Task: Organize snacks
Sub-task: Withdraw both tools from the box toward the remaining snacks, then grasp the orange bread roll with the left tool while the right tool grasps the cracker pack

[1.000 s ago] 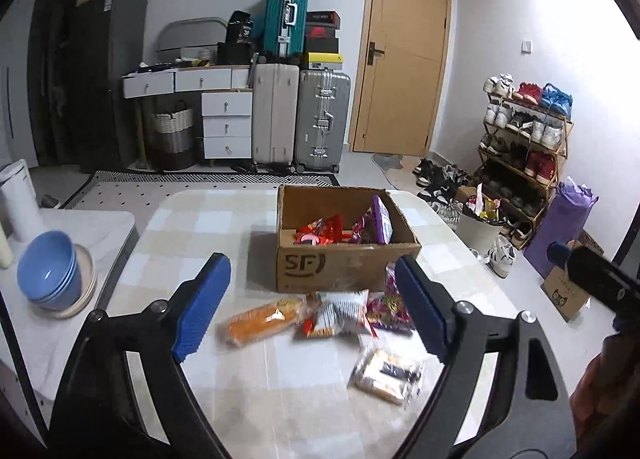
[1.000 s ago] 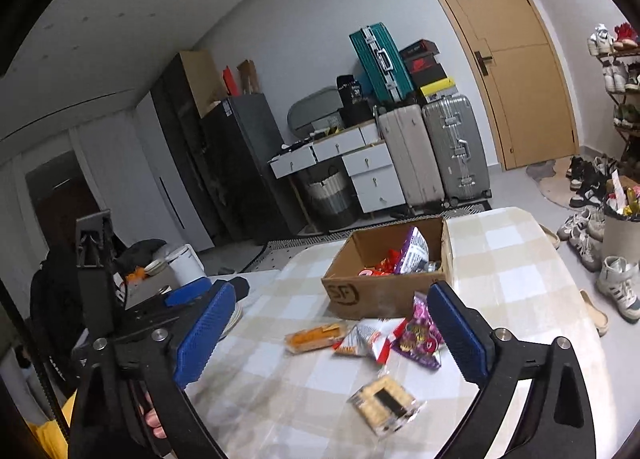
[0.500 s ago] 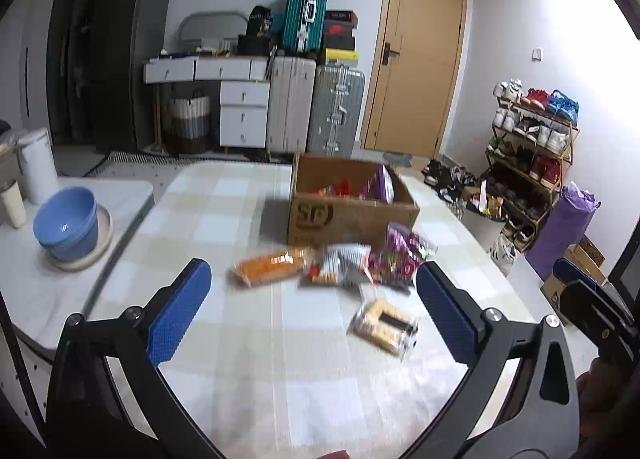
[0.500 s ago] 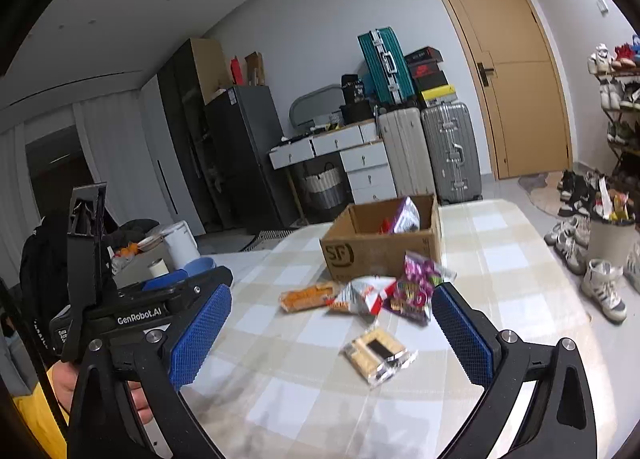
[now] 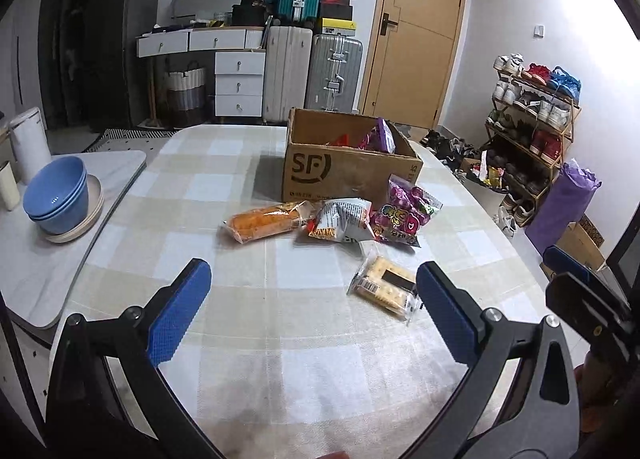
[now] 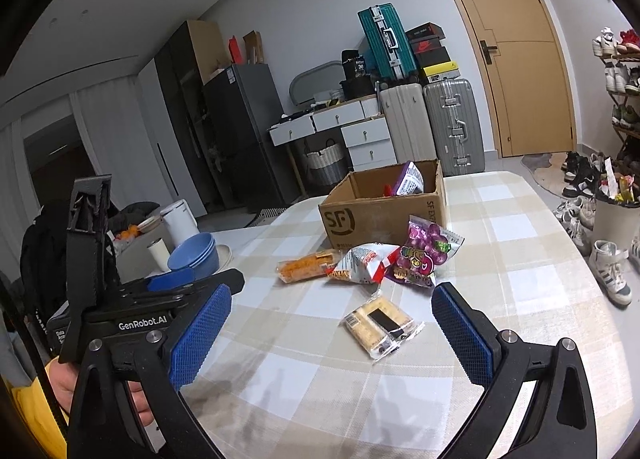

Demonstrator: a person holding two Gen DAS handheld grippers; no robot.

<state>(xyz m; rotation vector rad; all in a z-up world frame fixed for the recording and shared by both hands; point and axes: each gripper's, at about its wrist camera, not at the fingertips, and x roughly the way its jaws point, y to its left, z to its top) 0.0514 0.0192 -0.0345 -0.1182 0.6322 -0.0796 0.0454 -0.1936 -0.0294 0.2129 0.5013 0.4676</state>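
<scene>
A cardboard box (image 5: 344, 173) marked SF stands on the checked table (image 5: 280, 339) and holds a few snack packs. In front of it lie an orange snack pack (image 5: 264, 221), a white and red pack (image 5: 340, 221), a purple candy bag (image 5: 404, 215) and a clear cracker pack (image 5: 384, 287). My left gripper (image 5: 312, 315) is open and empty, above the table short of the snacks. My right gripper (image 6: 332, 333) is open and empty, with the cracker pack (image 6: 380, 325) just beyond its fingers. The box (image 6: 384, 209) and the other packs lie farther off.
Blue bowls (image 5: 58, 195) on a plate and a white kettle (image 5: 28, 143) stand on a side table at left. Suitcases (image 5: 312, 75), drawers and a door line the far wall. A shoe rack (image 5: 536, 119) stands at right. The other hand-held gripper (image 6: 120, 299) shows at left.
Both grippers have pulled back from the box and tilted down. The snacks and more of the table now show in front of the fingers.
</scene>
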